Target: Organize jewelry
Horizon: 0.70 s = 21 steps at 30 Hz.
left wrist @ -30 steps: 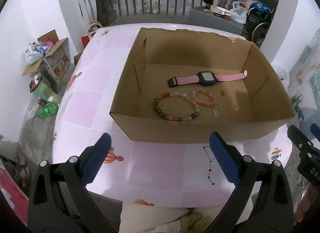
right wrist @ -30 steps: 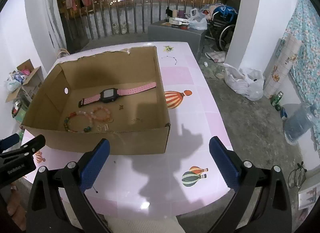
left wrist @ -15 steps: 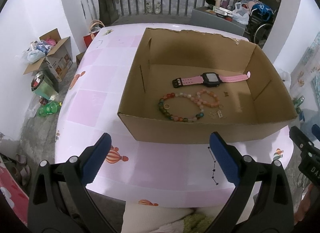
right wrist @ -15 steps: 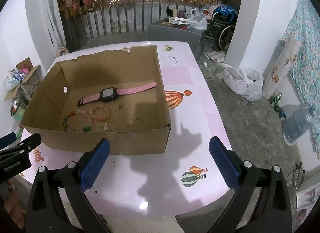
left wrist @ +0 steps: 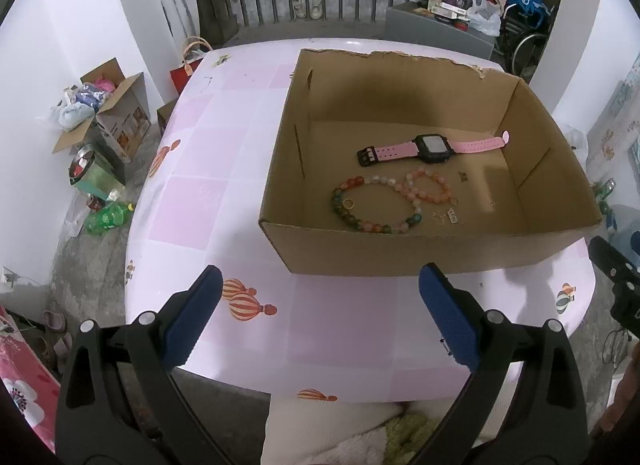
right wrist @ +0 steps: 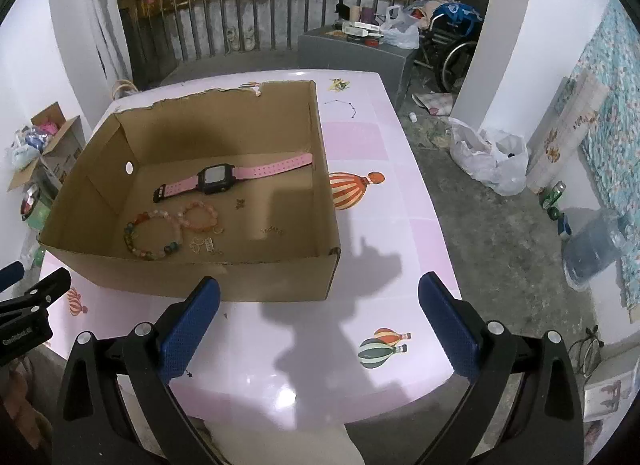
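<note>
Both tools are hanging back over the near edge of the tabletop [left wrist: 208, 169], and neither one is carrying anything. The left tool [left wrist: 320, 317] is sitting with its blue pads spread wide apart, nothing between them, and the cardboard box [left wrist: 420, 253] is lying straight ahead of it, just past the fingertips. The right tool [right wrist: 320, 317] is gaping just as wide and just as empty, with the box ahead and off to its left.

Everything that counts is lying on the floor of that box. The pink watch [left wrist: 432, 145] is stretching flat across the far part, strap laid out full length, ahead and slightly right of the left tool. Nearer, the large beaded bracelet [left wrist: 374, 205] and the small pink bracelet [left wrist: 430, 187] are lying touching each other, loops open. A thin gold ring [left wrist: 349, 204] is resting just inside the big loop's left side. Just right of the bracelets, small earrings [left wrist: 444, 217] are sitting close to the near wall; they are too small to read clearly.

Judging by this, the sorting is looking all but done, since nothing is showing loose on the tabletop. The pads held apart would be suiting either a fresh reach over the near wall or a plain rest. That wall is the hazard: a low approach could be shoving the light box.
</note>
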Motion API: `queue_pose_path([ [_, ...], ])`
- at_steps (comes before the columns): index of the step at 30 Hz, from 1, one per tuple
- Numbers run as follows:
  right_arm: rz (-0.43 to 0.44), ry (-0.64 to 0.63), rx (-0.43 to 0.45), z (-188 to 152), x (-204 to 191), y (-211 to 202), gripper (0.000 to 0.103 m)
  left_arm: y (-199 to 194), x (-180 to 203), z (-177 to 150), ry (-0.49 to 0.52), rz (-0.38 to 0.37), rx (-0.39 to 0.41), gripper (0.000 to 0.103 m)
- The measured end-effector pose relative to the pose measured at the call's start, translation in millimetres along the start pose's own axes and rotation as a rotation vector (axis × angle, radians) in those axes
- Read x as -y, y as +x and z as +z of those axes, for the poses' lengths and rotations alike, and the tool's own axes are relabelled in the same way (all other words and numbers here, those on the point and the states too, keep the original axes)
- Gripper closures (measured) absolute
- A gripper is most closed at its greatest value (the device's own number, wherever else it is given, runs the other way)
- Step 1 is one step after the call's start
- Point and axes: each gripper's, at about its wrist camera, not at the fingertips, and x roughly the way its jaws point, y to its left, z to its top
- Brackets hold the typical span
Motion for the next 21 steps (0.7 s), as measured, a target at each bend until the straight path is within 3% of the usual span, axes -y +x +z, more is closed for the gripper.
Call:
queue_pose_path([
  [4, -0.010, -0.001, 0.011, 0.2, -0.2, -2.3, 0.006, 0.0, -0.9, -0.3, -0.001, 0.000, 0.009, 0.008],
  [7, -0.015, 0.000, 0.044, -1.0, -1.5, -5.0, 0.006, -3.8, 0.9, -2.1, 0.008, -0.009, 0.058, 0.008],
  [17, -0.080, -0.049, 0.319, -13.6, -7.1, -24.4, 0.006, -11.0, 7.6, -7.4, 0.038, 0.020, 0.258, 0.008],
  [21, -0.084, -0.057, 0.337, -14.6, -8.1, -22.3, 0.006, -10.5, 5.8, -8.9, 0.037, 0.015, 0.293, 0.008],
])
